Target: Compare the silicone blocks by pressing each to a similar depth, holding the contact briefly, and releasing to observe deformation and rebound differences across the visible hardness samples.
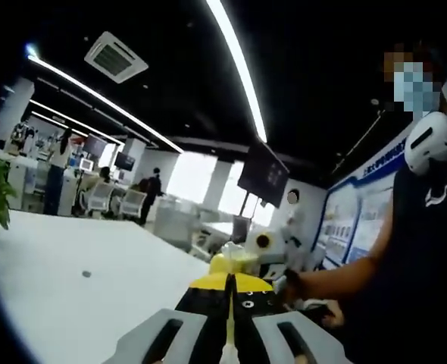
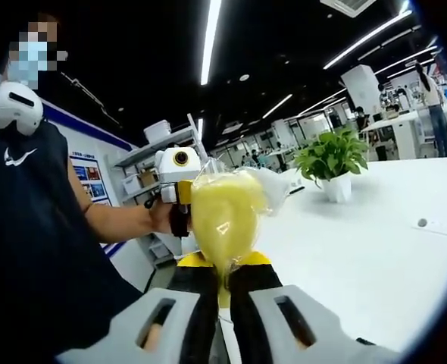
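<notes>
While both grippers faced each other above the counter [image 2: 375,250], one yellow sample hung between them
Right gripper [image 2: 225,292] fingers clenched on the bagged yellow silicone block [image 2: 223,216], upright ahead; left gripper [image 1: 231,303] fingers closed, gripping nothing discernible

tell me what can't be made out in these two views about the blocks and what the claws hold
- Silicone blocks: none can be identified on the white table in the right gripper view.
- Yellow object in a clear plastic bag, right gripper view: the crinkled bag blurs its shape and material.
- Left claw, left gripper view: the bottom edge cuts off what the shut jaws pinch.
- Wall posters: too small to read.
</notes>
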`<state>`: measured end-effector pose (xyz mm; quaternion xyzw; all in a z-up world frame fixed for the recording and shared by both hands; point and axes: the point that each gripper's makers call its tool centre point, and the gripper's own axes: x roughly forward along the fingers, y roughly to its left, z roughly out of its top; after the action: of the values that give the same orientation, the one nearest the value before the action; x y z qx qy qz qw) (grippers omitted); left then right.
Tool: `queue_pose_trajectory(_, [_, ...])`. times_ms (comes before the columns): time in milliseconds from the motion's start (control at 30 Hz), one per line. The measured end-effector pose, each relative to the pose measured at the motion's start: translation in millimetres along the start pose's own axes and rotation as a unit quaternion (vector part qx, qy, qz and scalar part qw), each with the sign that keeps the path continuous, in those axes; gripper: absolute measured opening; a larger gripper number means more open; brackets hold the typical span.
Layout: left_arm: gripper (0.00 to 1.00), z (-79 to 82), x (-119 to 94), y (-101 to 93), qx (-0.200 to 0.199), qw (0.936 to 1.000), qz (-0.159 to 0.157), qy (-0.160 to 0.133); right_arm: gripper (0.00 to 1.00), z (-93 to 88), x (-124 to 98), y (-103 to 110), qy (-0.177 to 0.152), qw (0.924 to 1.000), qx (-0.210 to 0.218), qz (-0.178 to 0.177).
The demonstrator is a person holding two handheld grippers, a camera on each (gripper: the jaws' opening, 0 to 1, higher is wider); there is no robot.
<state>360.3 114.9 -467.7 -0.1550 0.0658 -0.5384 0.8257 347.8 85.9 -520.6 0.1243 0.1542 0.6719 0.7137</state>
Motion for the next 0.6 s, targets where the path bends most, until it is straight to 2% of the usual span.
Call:
queue_pose_trajectory(100, [0.0, -0.6, -1.8, -0.2, -0.019, 0.9998, -0.001, 0.003, 0.0, -0.6, 0.5, 0.3, 0.002, 1.0, 0.007, 0.0])
queue_pose_trajectory(200, [0.0, -1.6, -2.5, -2.4, -0.006, 0.9999, -0.002, 0.008, 0.0, -1.8, 1.0, 0.7, 0.004, 1.0, 0.006, -0.001])
queue_pose_trajectory(400, [0.0, -1.0, -3.4, -3.5, -0.01, 0.9999, 0.0, 0.007, 0.0, -0.5, 1.7, 0.8, 0.003, 1.0, -0.001, 0.0])
queue_pose_trajectory(467, [0.0, -1.0, -3.5, -3.3, -0.009, 0.9999, 0.004, 0.008, 0.0, -2.9, 1.5, 6.1, 0.019, 0.9983, 0.053, 0.013])
queue_pose_trajectory(533, [0.0, 1.7, -3.7, -6.1, -0.016, 0.9999, -0.002, 0.001, 0.0, 2.4, 1.0, 2.4, 0.0, 0.9999, 0.007, 0.007])
queue_pose_trajectory(600, [0.0, 2.1, -3.6, -5.9, -0.014, 0.9999, 0.002, 0.004, 0.0, 1.5, 1.1, 3.6, 0.003, 0.9992, 0.04, 0.009])
